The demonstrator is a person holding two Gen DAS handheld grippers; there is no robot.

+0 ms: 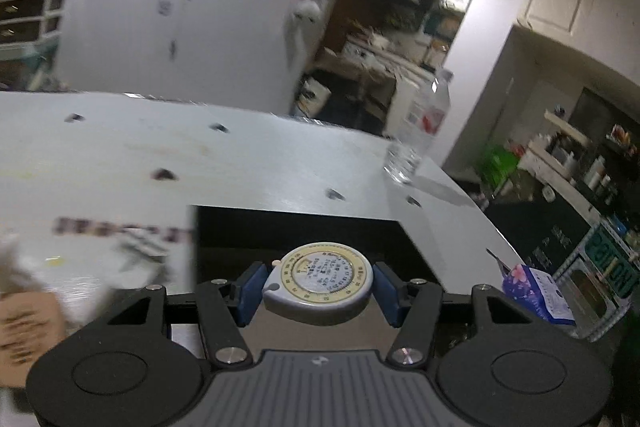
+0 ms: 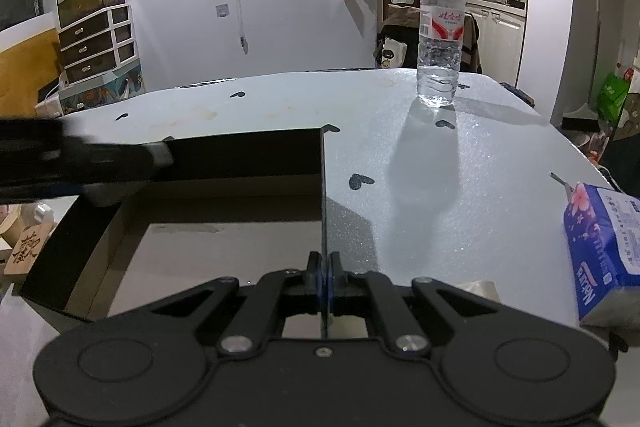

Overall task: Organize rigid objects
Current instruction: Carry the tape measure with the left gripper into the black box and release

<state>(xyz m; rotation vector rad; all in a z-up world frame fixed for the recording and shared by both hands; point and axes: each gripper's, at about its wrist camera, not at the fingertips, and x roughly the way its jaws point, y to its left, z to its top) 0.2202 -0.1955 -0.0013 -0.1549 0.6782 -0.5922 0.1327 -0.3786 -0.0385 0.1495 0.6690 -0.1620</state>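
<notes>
1. The left gripper (image 1: 319,289) is clamped on a round tape measure (image 1: 319,279), its blue pads (image 1: 251,291) pressing the case from both sides.
2. The tape measure is a flat disc: a grey plastic body, a cream-yellow ring printed with small scale marks, and a pale centre label with fine print too small to read. A small pale button sits at its upper left edge.
3. It is held face up in the air, above the near part of the open black box (image 1: 296,227), not resting on anything.
4. The right gripper (image 2: 324,277) has its jaws closed on the thin right-hand wall of the black box (image 2: 322,187), pinching that upright edge between the pads.
5. The box has dark walls and a bare grey-brown cardboard floor; in the right wrist view nothing shows on the visible part of the floor.
6. The box lies on a pale grey table (image 2: 460,167) marked with small dark spots.
7. A clear water bottle (image 2: 439,35) with a red and white label stands upright near the far edge of the table, well apart from the box.
8. A blue tissue pack (image 2: 600,251) with pink blossoms sits at the table's right edge.
9. The left wrist view is blurred away from the gripper.
</notes>
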